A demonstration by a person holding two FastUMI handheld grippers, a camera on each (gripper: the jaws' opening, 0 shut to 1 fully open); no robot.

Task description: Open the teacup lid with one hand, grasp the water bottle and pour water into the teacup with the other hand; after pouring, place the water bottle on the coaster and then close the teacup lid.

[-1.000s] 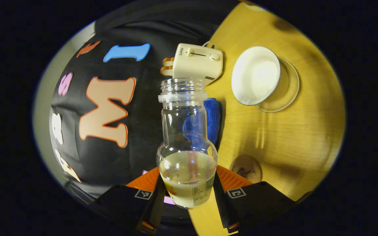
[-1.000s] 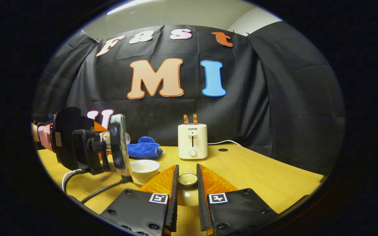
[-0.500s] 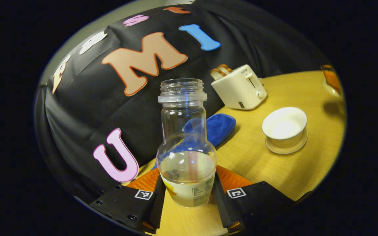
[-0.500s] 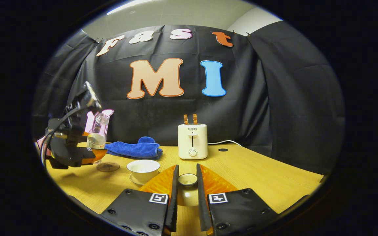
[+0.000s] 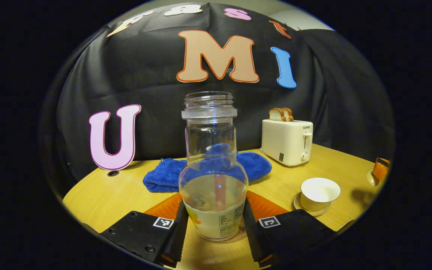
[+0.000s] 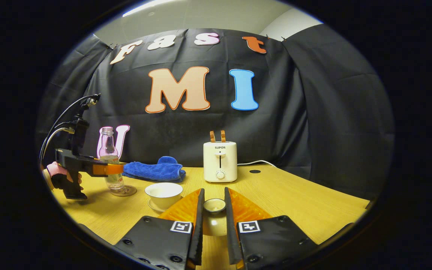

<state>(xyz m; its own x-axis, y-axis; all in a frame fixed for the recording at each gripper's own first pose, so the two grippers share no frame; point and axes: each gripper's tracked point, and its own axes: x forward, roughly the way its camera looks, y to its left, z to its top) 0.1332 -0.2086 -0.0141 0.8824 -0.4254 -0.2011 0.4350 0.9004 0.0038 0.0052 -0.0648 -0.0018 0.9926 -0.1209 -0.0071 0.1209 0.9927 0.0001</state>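
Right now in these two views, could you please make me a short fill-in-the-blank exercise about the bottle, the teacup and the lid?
1. The left tongs are shut on the water ____.
2. The water bottle stands upright on the ____, left of the teacup.
3. The teacup has no lid on it; the right tongs hold the ____.
4. Behind the teacup, beside the blue cloth, stands a ____ with bread in it.

Missing words: bottle; coaster; lid; toaster

Booth with black cloth wall and wooden table

The cloth (image 6: 294, 123) hangs in folds behind the table (image 6: 298, 202); a pale ceiling (image 6: 201, 17) shows above it. A toaster (image 6: 219, 161) and blue towel (image 6: 154, 170) sit near the back.
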